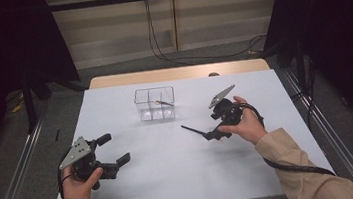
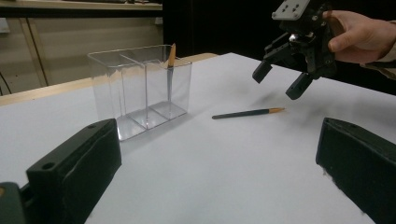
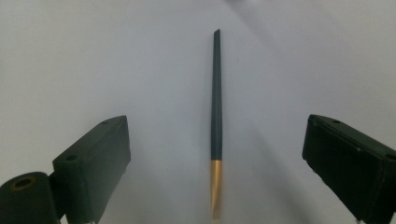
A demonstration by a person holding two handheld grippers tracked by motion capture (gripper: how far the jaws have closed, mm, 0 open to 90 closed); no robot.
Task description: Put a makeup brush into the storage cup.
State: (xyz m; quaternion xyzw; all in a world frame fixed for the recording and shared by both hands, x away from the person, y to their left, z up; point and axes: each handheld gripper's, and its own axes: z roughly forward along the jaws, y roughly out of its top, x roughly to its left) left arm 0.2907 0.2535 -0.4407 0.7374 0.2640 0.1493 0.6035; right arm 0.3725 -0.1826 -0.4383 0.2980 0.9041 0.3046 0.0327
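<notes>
A dark green pencil (image 1: 194, 130) with a bare wooden tip lies flat on the white table (image 1: 173, 175), right of centre. My right gripper (image 1: 215, 126) hovers open just above its tip end. In the right gripper view the pencil (image 3: 216, 107) runs straight up between the two spread jaws, touching neither. A clear divided box (image 1: 155, 103) stands behind, with a second pencil (image 1: 164, 102) leaning inside its right compartment. My left gripper (image 1: 114, 148) is open and empty at the front left. From there I see the box (image 2: 140, 84), the lying pencil (image 2: 247, 113) and the right gripper (image 2: 280, 80).
The table's wooden far edge (image 1: 176, 73) lies beyond the box. Metal rails (image 1: 17, 173) run along both sides on the floor. Cables (image 1: 199, 55) trail across the floor behind the table. A black cable (image 1: 293, 166) runs from the right gripper along the sleeve.
</notes>
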